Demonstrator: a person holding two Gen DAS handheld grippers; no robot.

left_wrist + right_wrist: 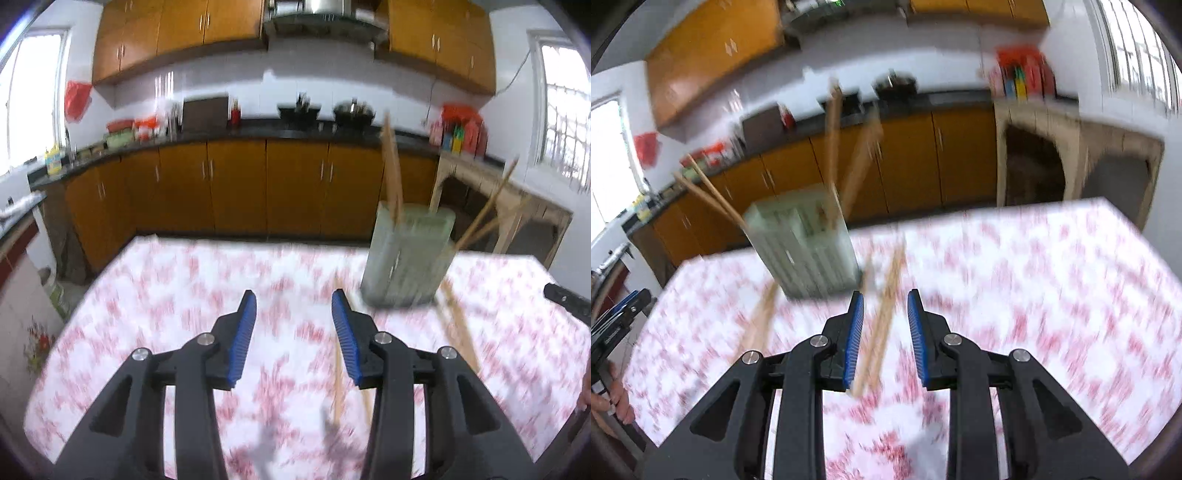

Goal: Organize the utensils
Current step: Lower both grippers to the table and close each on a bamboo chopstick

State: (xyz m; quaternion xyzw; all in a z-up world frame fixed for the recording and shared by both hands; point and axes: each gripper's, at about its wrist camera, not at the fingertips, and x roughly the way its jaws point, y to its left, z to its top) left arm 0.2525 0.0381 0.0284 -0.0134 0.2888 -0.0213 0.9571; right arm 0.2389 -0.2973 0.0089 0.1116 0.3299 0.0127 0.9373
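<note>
Both views are motion-blurred; fine detail is unreliable.

Left gripper [294, 301]: jaws spread wide, nothing between them, hovering above the tabletop [177, 295], which carries a red-and-white floral cloth. One pair of loose chopsticks [337, 369] lies on the cloth just under and beside its right finger.

Right gripper [885, 304]: jaws apart, not clamped. A second chopstick pair [882, 325] lies on the cloth in line with the gap between the fingers; whether the pads touch it I cannot tell. A further pair [762, 321] lies to its left.

The pale green utensil holder [803, 243] stands on the tabletop beyond both grippers, with several chopsticks already standing in it [833, 155], leaning at different angles.

Judgement: partly done; at least three pairs remain loose.

Risks:
- Thin round sticks may roll or split apart when the jaws close, so only one is caught.
- Gripping near one end would let the pair pivot and droop.
- The holder looks light and tall; a bump during insertion, or snagging the leaning sticks, could tip it.
</note>
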